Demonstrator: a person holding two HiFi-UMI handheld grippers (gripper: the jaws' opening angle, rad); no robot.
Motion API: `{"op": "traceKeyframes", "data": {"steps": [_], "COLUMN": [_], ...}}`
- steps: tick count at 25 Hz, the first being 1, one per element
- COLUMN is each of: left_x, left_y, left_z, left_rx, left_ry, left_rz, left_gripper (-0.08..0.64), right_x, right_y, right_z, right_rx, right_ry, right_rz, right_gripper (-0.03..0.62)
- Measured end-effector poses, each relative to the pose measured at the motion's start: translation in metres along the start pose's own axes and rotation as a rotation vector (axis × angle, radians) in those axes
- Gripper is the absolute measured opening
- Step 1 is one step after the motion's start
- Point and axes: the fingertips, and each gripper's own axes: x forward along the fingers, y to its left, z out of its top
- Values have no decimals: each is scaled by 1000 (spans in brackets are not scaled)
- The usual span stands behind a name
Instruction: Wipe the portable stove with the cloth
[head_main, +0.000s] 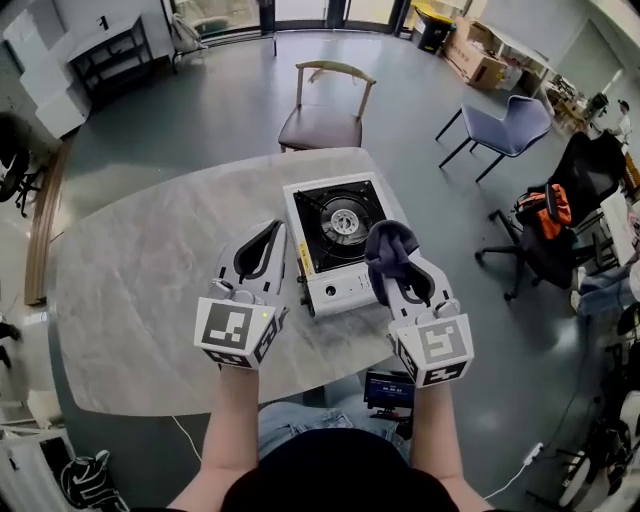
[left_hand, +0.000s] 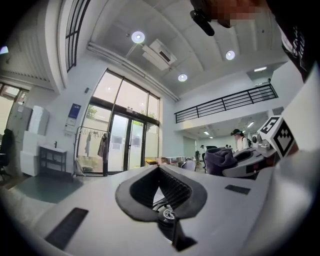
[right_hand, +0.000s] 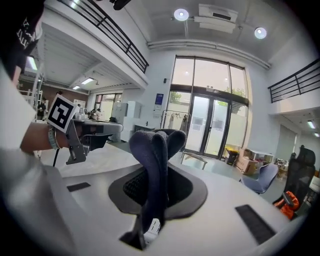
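The white portable stove (head_main: 333, 238) with a black top and round burner sits on the grey marble table (head_main: 150, 290), just beyond both grippers. My right gripper (head_main: 392, 262) is held above the stove's right front corner, shut on a dark blue cloth (head_main: 389, 246) that bunches up over its jaws. In the right gripper view the cloth (right_hand: 154, 150) hangs pinched between the jaws of the right gripper (right_hand: 158, 172). My left gripper (head_main: 270, 240) hovers just left of the stove, shut with nothing in it. Both grippers are raised and look out across the room; the left gripper (left_hand: 159, 169) shows no stove in its view.
A wooden chair (head_main: 325, 110) stands at the table's far edge. A blue chair (head_main: 505, 125) and a black office chair with an orange bag (head_main: 548, 215) stand to the right. A small screen (head_main: 388, 390) sits below the table's near edge by my lap.
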Motion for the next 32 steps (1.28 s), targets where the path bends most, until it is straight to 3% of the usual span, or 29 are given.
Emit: {"op": "traceKeyframes", "data": {"steps": [15,24,32], "left_x": [-5,-27,-24], "left_y": [-12,-20,-10], "left_z": [-16,-37,-58], "left_rx": [35,34,3], "left_ry": [46,131,186], "left_rz": [341,445,434], "left_gripper": [11,11,11], "right_x": [46,51,57], "right_y": [-12,23,75], "right_z": [-17,-46,-59], "right_rx": [-62,-53,-31], "right_ry": [-28,37,102], "right_rz": [397,591,707], "right_gripper": [64,64,64]}}
